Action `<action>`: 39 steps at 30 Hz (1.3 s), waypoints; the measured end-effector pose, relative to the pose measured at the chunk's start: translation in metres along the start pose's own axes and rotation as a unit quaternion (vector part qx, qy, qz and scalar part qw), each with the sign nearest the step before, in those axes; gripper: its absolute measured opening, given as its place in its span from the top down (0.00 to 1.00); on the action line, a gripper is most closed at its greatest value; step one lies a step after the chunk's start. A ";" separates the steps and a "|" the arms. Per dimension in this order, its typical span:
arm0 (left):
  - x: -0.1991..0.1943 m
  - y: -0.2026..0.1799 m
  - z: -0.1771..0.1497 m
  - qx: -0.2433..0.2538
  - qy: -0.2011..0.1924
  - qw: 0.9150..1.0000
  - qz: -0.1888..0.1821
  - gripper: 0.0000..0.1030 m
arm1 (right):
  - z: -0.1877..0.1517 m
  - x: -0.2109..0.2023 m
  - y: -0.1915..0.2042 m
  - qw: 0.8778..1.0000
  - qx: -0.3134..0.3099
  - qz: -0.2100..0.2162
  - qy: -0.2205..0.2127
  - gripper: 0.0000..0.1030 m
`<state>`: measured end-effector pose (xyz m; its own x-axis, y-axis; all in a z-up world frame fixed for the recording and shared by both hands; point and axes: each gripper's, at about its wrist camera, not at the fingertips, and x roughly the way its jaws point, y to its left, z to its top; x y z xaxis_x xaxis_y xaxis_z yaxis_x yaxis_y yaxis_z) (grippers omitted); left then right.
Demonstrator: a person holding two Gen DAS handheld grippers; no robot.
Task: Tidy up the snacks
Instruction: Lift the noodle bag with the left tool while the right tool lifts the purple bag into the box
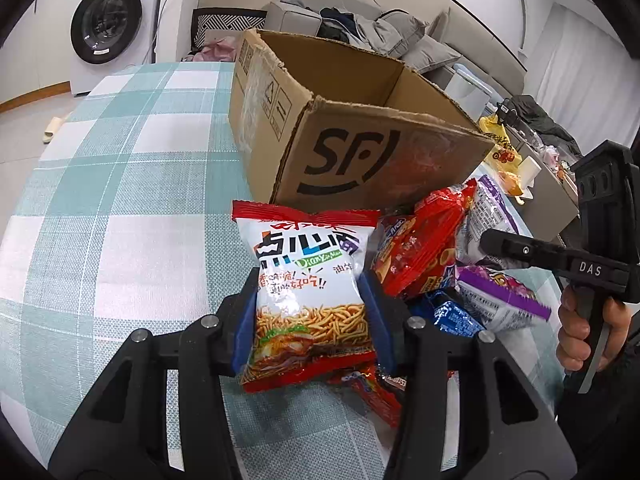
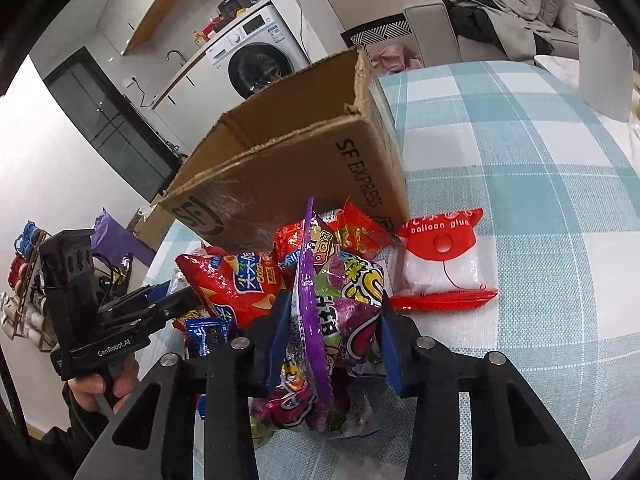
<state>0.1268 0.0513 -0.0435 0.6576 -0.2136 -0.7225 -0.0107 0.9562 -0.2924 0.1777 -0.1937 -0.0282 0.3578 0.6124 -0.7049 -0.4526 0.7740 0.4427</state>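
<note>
My left gripper (image 1: pixel 311 300) is shut on a white and red noodle snack bag (image 1: pixel 304 248), its blue pads pressing the bag's two sides. My right gripper (image 2: pixel 335 304) is shut on a purple candy bag (image 2: pixel 356 288), held upright between its pads. Both bags come from a pile of snacks at the foot of an open cardboard box (image 1: pixel 360 152) (image 2: pixel 280 184). In the pile lie a red chips bag (image 1: pixel 420 248) (image 2: pixel 236 280) and a small blue packet (image 1: pixel 452 316) (image 2: pixel 208 332). Each view shows the other gripper at its edge, held by a hand.
A red and white balloon glue packet (image 2: pixel 440 264) lies right of the pile. The table carries a teal checked cloth (image 1: pixel 120 200). Behind stand a washing machine (image 1: pixel 108 20) and a sofa (image 1: pixel 360 28) with clothes. A cluttered side surface (image 1: pixel 532 160) sits beyond the table's edge.
</note>
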 end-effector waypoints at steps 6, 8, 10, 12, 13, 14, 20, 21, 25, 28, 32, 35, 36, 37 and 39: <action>-0.011 -0.002 0.001 0.001 -0.011 1.000 -0.001 0.57 | 0.002 -0.010 0.000 1.000 0.002 0.014 -0.012 0.64; -0.015 -0.002 0.001 0.003 -0.015 1.000 0.000 0.57 | 0.002 -0.013 -0.001 1.000 0.003 0.021 -0.016 0.64; -0.020 -0.003 0.003 0.005 -0.021 1.000 0.001 0.57 | 0.003 -0.017 -0.001 0.999 0.005 0.029 -0.020 0.64; -0.025 -0.003 0.003 0.005 -0.026 1.000 0.001 0.57 | 0.004 -0.021 -0.001 0.999 0.005 0.035 -0.025 0.64; -0.028 -0.004 0.004 0.006 -0.029 1.000 0.001 0.57 | 0.005 -0.023 -0.001 0.999 0.006 0.038 -0.027 0.64; -0.031 -0.005 0.005 0.007 -0.032 0.999 0.001 0.57 | 0.004 -0.025 0.000 0.999 0.006 0.041 -0.030 0.64; -0.047 -0.012 0.005 0.015 -0.049 0.999 0.002 0.57 | 0.006 -0.036 0.004 0.997 0.006 0.058 -0.041 0.64; -0.050 -0.013 0.005 0.016 -0.051 0.999 0.002 0.57 | 0.006 -0.038 0.005 0.997 0.007 0.061 -0.043 0.64; -0.060 -0.017 0.005 0.018 -0.060 0.998 0.000 0.57 | 0.007 -0.044 0.008 0.996 0.004 0.068 -0.051 0.64; -0.068 -0.021 0.006 0.020 -0.068 0.998 -0.001 0.57 | 0.007 -0.050 0.011 0.995 -0.001 0.078 -0.061 0.64; -0.078 -0.026 0.008 0.024 -0.079 0.997 -0.004 0.57 | 0.007 -0.056 0.015 0.992 -0.006 0.097 -0.080 0.65; -0.087 -0.031 0.008 0.026 -0.088 0.996 -0.006 0.57 | 0.009 -0.061 0.018 0.991 -0.008 0.101 -0.090 0.65; -0.090 -0.032 0.008 0.027 -0.092 0.995 -0.007 0.57 | 0.009 -0.063 0.018 0.990 -0.008 0.103 -0.094 0.64; -0.092 -0.033 0.009 0.028 -0.094 0.995 -0.007 0.57 | 0.010 -0.064 0.018 0.990 -0.007 0.103 -0.096 0.64; -0.098 -0.036 0.009 0.030 -0.099 0.995 -0.008 0.57 | 0.010 -0.065 0.018 0.990 -0.007 0.104 -0.099 0.64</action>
<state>0.0694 0.0391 0.0433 0.7926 -0.1901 -0.5794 0.0411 0.9647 -0.2603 0.1547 -0.2178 0.0311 0.4078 0.7787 -0.4767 -0.5435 0.6266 0.5586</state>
